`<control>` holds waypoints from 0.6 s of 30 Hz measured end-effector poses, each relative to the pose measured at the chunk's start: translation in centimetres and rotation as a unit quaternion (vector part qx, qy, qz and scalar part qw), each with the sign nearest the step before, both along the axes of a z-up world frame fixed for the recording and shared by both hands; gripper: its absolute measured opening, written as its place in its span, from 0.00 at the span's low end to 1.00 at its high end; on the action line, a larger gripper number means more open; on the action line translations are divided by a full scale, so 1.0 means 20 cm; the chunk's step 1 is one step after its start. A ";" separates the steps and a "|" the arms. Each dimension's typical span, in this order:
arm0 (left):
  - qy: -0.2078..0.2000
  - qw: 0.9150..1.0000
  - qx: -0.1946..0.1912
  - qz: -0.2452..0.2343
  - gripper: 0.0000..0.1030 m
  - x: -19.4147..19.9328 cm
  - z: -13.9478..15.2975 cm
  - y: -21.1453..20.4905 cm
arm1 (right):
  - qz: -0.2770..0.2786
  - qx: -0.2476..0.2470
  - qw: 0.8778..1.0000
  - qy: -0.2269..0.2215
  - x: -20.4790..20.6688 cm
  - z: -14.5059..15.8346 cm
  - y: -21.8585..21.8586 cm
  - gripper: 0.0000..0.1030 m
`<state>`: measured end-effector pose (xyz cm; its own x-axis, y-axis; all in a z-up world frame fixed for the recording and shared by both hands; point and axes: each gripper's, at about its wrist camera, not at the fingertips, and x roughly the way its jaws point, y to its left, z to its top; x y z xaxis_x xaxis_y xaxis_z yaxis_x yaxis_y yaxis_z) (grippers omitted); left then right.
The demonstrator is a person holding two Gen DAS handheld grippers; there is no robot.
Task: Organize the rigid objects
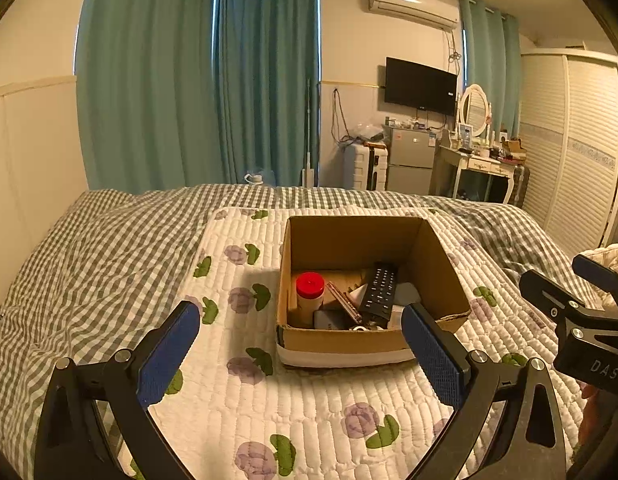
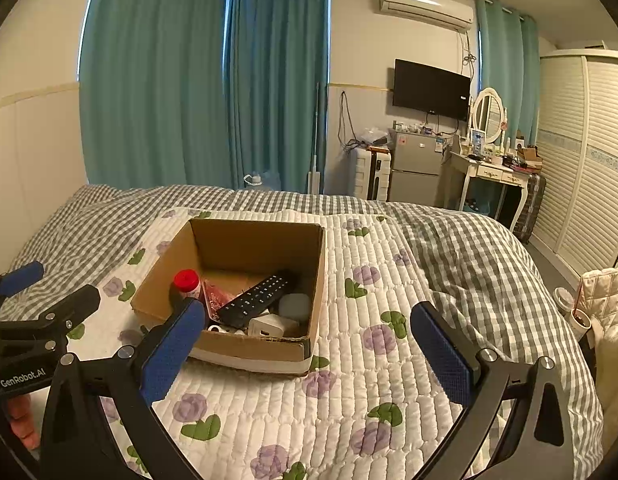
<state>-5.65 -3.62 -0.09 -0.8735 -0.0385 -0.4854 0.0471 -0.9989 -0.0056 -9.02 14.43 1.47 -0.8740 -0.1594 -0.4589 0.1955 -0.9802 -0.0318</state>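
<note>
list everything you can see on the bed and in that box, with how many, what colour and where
cardboard box: one, brown, open, on the quilted mat
jar: one, red lid, upright in the box's left corner
remote control: one, black, lying tilted across the box's middle
white adapter: one, white, near the box's front wall
grey case: one, grey, right of the remote
quilted mat: one, white with purple flowers, on the bed
checked blanket: one, grey and white, covering the bed
left tongs: blue pads, open, empty, near the box
right tongs: blue pads, open, empty
</note>
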 end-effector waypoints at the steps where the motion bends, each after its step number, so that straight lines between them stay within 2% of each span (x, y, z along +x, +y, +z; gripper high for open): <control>1: 0.000 1.000 0.001 0.000 1.00 0.00 0.00 0.00 | -0.001 0.001 1.000 0.000 0.00 0.00 0.00 1.00; 8: -0.002 1.000 -0.013 0.006 1.00 0.00 0.00 0.01 | -0.004 0.003 1.000 0.000 0.00 0.00 0.00 1.00; 18: -0.005 1.000 -0.013 0.010 1.00 0.00 -0.01 0.01 | -0.008 0.004 1.000 -0.005 -0.01 -0.01 0.00 1.00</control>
<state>-5.71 -3.52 -0.35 -0.8670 -0.0681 -0.4936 0.0667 -0.9976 0.0205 -9.14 14.46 1.24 -0.8717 -0.1414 -0.4692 0.1802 -0.9829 -0.0387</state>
